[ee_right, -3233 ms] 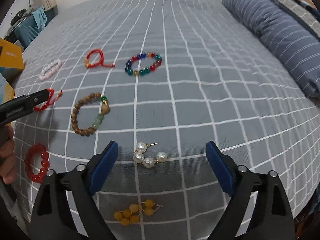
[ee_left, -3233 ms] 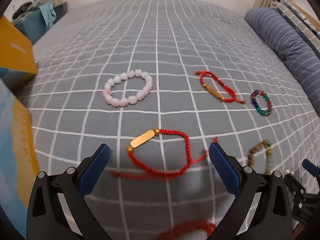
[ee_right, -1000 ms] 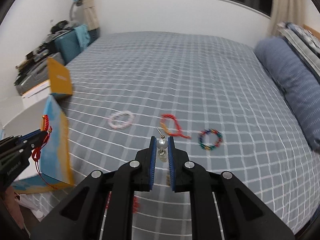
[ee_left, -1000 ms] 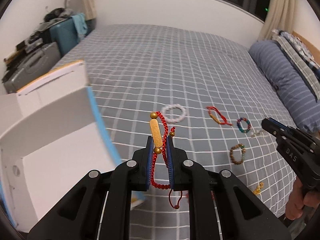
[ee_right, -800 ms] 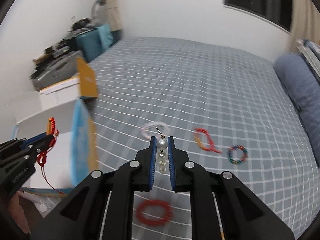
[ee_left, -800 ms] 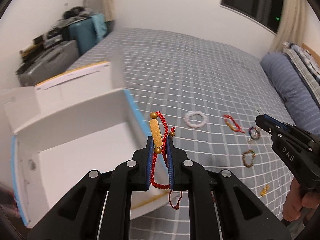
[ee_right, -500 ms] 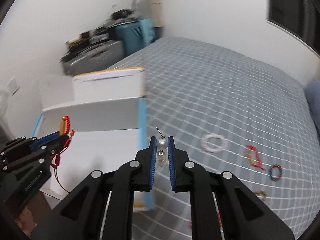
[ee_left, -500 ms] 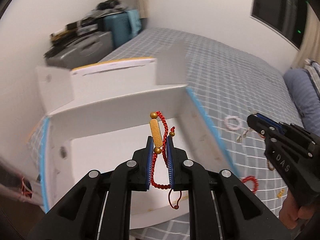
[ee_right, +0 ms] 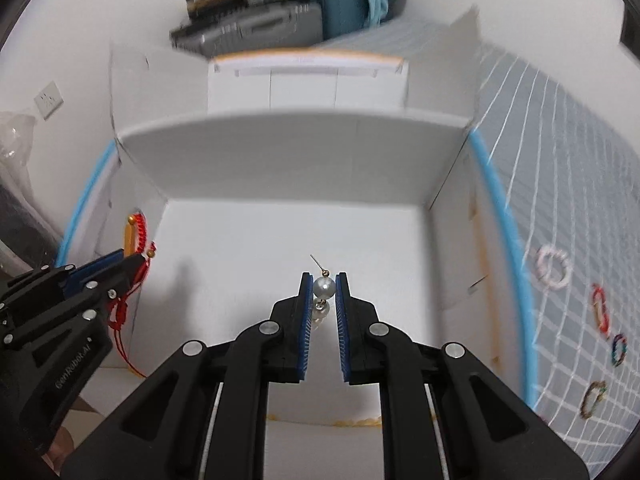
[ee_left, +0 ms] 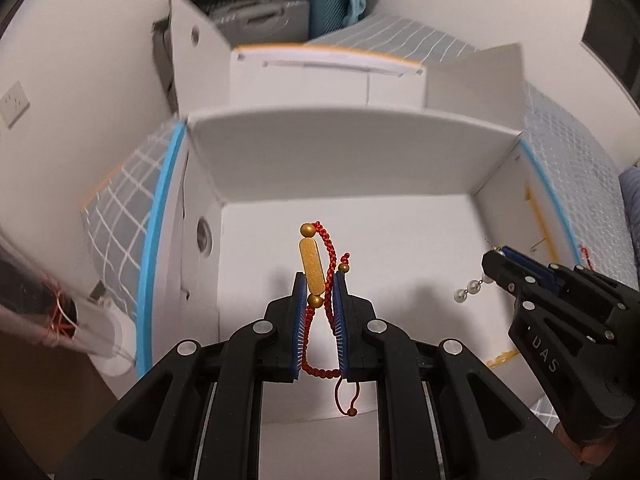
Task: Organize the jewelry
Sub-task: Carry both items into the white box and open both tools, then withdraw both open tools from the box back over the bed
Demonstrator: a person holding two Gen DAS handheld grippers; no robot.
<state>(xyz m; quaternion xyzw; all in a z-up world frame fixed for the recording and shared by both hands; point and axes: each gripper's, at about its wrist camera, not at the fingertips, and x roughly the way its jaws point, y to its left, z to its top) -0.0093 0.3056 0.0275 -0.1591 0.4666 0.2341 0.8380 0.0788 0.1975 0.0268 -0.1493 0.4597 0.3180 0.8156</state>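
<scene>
We are in a home bedroom: a bed (ee_right: pixel 560 168) with a grey checked cover, suitcases (ee_right: pixel 280 24) stacked by the white wall, a wall socket (ee_right: pixel 49 101), and a blue striped pillow (ee_left: pixel 632 216).

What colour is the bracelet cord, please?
Red cord with gold beads; clearest in the left wrist view.

Left gripper (ee_left: pixel 319 280) clamping red bracelet (ee_left: pixel 320 276); right gripper (ee_left: pixel 494 258) pinching pearl earring (ee_left: pixel 472 286); both over open white box (ee_left: pixel 352 156).
</scene>
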